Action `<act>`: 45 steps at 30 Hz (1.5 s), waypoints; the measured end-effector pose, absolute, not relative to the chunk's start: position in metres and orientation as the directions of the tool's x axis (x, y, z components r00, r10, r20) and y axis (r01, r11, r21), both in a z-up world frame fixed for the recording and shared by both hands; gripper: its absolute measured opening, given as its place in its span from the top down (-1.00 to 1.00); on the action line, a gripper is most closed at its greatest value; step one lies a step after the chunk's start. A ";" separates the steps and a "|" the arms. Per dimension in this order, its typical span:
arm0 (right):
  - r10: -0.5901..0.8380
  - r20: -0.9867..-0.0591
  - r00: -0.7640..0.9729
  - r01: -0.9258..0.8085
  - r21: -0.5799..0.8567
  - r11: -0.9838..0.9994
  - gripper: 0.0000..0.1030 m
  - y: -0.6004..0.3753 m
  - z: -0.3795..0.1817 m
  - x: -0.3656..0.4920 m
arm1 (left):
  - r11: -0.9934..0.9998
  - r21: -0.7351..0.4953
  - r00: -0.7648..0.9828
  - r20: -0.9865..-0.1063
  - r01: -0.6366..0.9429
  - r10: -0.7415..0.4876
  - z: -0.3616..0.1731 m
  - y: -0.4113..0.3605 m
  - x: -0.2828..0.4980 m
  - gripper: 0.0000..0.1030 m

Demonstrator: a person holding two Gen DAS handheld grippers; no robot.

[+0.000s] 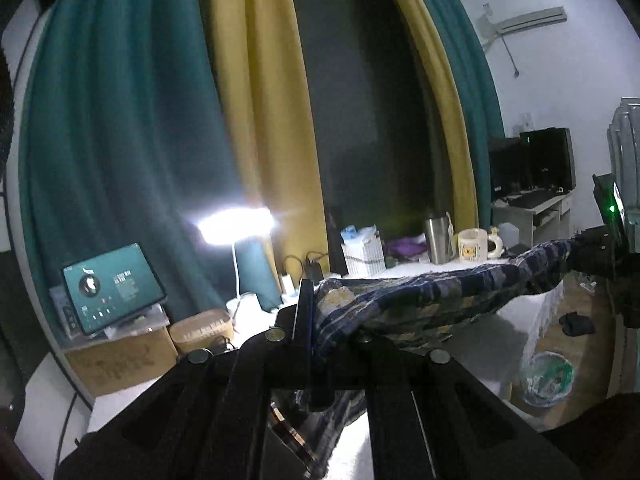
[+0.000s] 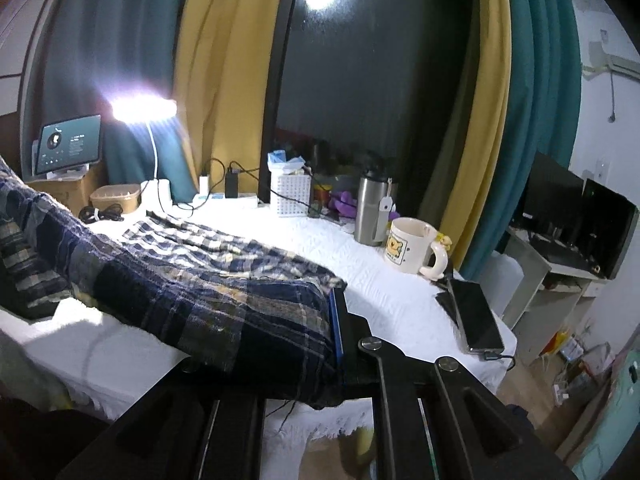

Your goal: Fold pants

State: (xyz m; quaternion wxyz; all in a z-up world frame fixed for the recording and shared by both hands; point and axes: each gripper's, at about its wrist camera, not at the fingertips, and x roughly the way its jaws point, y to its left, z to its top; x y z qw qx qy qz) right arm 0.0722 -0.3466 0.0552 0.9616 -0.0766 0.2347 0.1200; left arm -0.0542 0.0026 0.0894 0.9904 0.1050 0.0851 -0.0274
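The pants [image 2: 192, 280] are soft woven cotton in a navy, cream and yellow plaid, loosely creased. One edge of them is stretched in the air between the two grippers, while the rest trails down onto the tabletop [image 2: 384, 292], which is covered by a white cloth with a nubby, quilted texture. The left gripper [image 1: 310, 320] is matte black with round metal bolt heads; its jaws are pressed together, pinching a bunched fold of the plaid beside a thin blue pad. The right gripper [image 2: 336, 332], of the same build, also has its jaws clamped tight on the cloth, a blue pad showing at the edge.

Behind the pants stand a brushed steel tumbler [image 2: 372, 212] with a paper tag on a string, and a glossy cream mug [image 2: 412, 248] with a cartoon print and a moulded handle. A white box [image 2: 290, 196] dotted with a fine pattern holds tissues. A dark phone [image 2: 476, 316] lies flat near the tabletop's corner. A slim white desk lamp [image 2: 144, 108] glares beside a tablet [image 2: 68, 142] whose teal screen carries text too small to read.
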 end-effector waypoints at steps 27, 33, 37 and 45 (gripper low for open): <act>0.211 -0.464 0.860 -0.274 -0.072 0.959 0.80 -0.339 0.065 0.080 | 0.968 0.239 0.989 -0.146 0.070 -0.035 0.113 0.005 -0.049 0.93; 0.209 -0.500 0.840 -0.281 -0.070 0.957 0.80 -0.332 0.056 0.106 | 0.971 0.228 0.980 -0.197 0.070 -0.025 0.104 0.011 -0.023 0.93; 0.207 -0.520 0.829 -0.282 -0.069 0.957 0.80 -0.328 0.051 0.123 | 0.972 0.222 0.974 -0.224 0.073 -0.022 0.100 0.014 -0.006 0.93; 0.195 -0.548 0.814 -0.271 -0.062 0.960 0.80 -0.321 0.042 0.159 | 0.969 0.236 0.959 -0.282 0.077 -0.007 0.090 0.019 0.037 0.93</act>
